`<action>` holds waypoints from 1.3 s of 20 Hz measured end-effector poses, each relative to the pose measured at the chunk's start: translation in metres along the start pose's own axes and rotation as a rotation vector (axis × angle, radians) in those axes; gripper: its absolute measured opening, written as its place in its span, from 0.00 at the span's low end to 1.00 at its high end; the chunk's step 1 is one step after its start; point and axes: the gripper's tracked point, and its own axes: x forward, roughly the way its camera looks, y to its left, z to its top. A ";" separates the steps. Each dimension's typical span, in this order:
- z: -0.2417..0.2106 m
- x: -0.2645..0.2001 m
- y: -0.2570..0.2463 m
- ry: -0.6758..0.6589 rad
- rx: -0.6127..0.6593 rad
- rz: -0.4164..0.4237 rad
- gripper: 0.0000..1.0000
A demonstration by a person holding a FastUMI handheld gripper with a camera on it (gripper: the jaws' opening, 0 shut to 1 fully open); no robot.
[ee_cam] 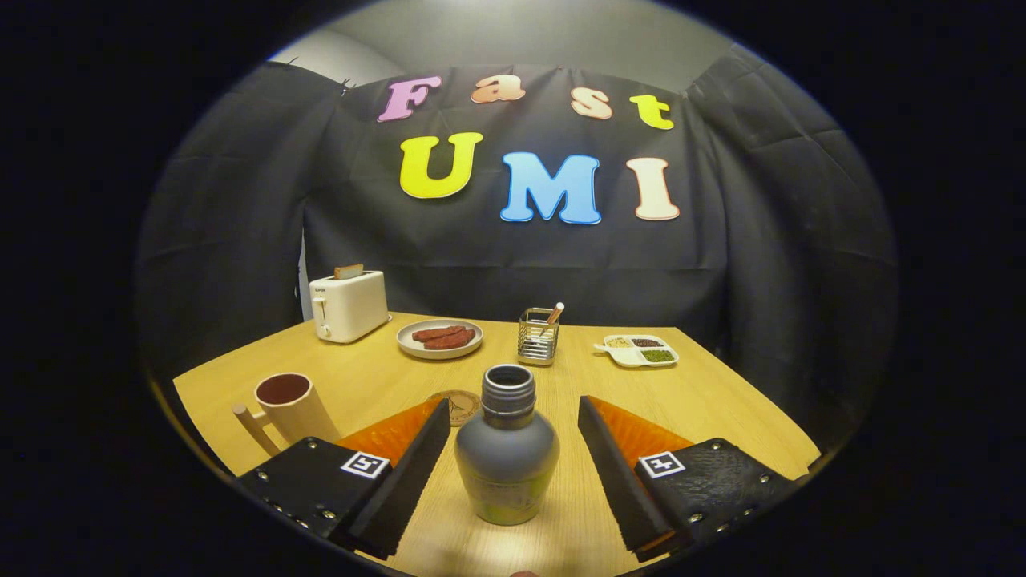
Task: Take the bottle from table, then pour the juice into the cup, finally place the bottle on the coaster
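Note:
A grey bottle [506, 457] with an open threaded neck and a greenish base stands upright on the wooden table [721, 401]. It sits between my two fingers, with a gap on each side. My gripper [513, 417] is open around it. A beige cup [290, 407] with a handle and a dark inside stands beyond my left finger [413, 473]. A round brown coaster [458, 405] lies on the table just behind the bottle, partly hidden by the left finger.
At the back of the table stand a white toaster [348, 304] with a slice of bread, a plate [439, 338] of sausages, a wire holder [538, 336] with a utensil, and a divided white tray [639, 350] of grains.

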 end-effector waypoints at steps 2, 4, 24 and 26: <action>-0.012 0.002 0.002 0.020 0.000 0.006 0.98; -0.025 0.005 0.003 0.043 -0.001 0.003 0.98; -0.087 0.019 0.010 0.200 0.063 0.002 0.81; -0.086 0.019 0.007 0.214 0.054 -0.018 0.79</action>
